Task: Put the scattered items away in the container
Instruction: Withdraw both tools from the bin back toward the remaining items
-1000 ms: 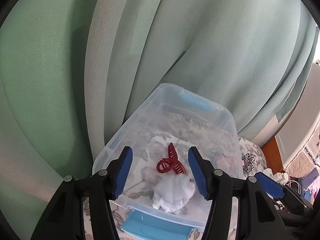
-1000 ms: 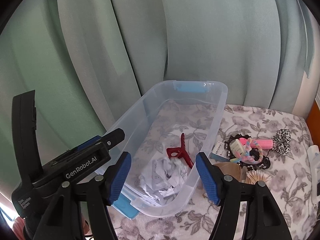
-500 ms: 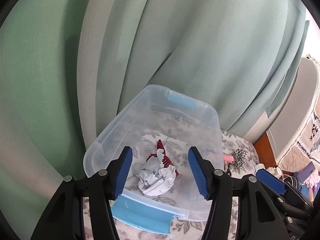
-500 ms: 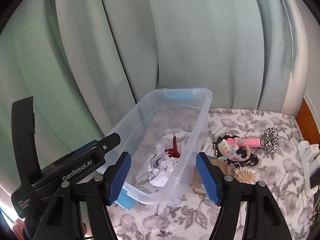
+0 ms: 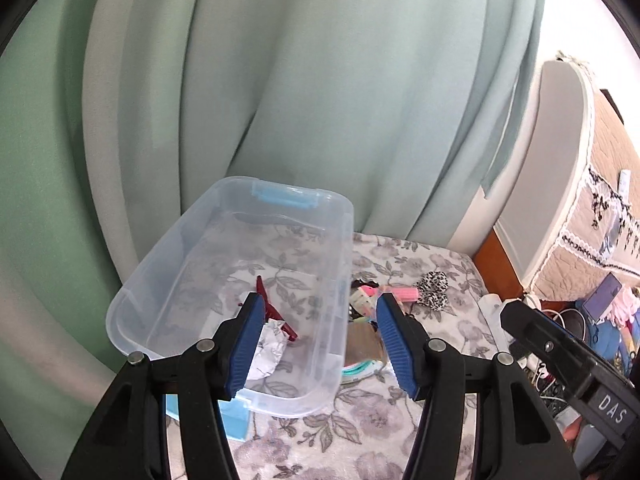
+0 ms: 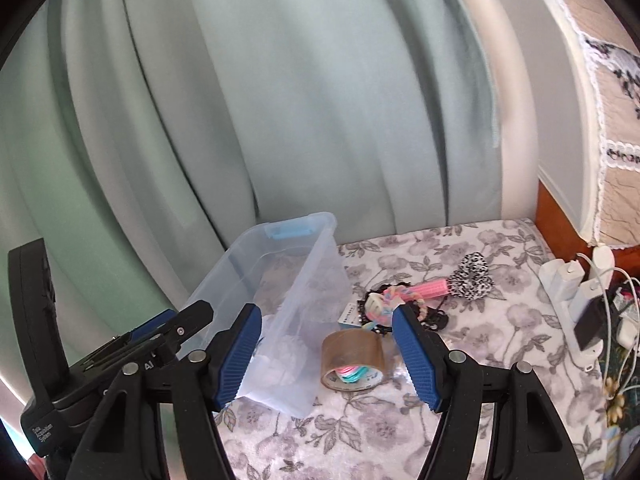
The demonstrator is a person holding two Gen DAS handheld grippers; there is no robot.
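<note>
A clear plastic bin [image 5: 344,264] with blue latches stands on the floral cloth; it also shows in the right wrist view [image 6: 316,264]. In it lie a red hair claw [image 5: 276,314] and crumpled white paper [image 5: 266,356]. Right of the bin lie a brown tape roll [image 6: 354,354], a pink comb [image 6: 428,290], a leopard scrunchie [image 6: 472,278] and a pastel braided ring [image 6: 390,298]. My left gripper [image 5: 320,344] is open and empty above the bin's near right corner. My right gripper [image 6: 326,350] is open and empty above the tape roll.
Green curtains [image 5: 320,100] hang behind the bin. A white power strip with chargers and cables [image 6: 580,292] lies at the right edge of the cloth. A wooden edge [image 6: 560,224] and a quilted cover [image 6: 616,92] stand at the far right.
Both grippers have drawn back and swung right, away from over the bin. The right gripper now faces the tape roll and loose items. The hair claw and paper stay in the bin.
</note>
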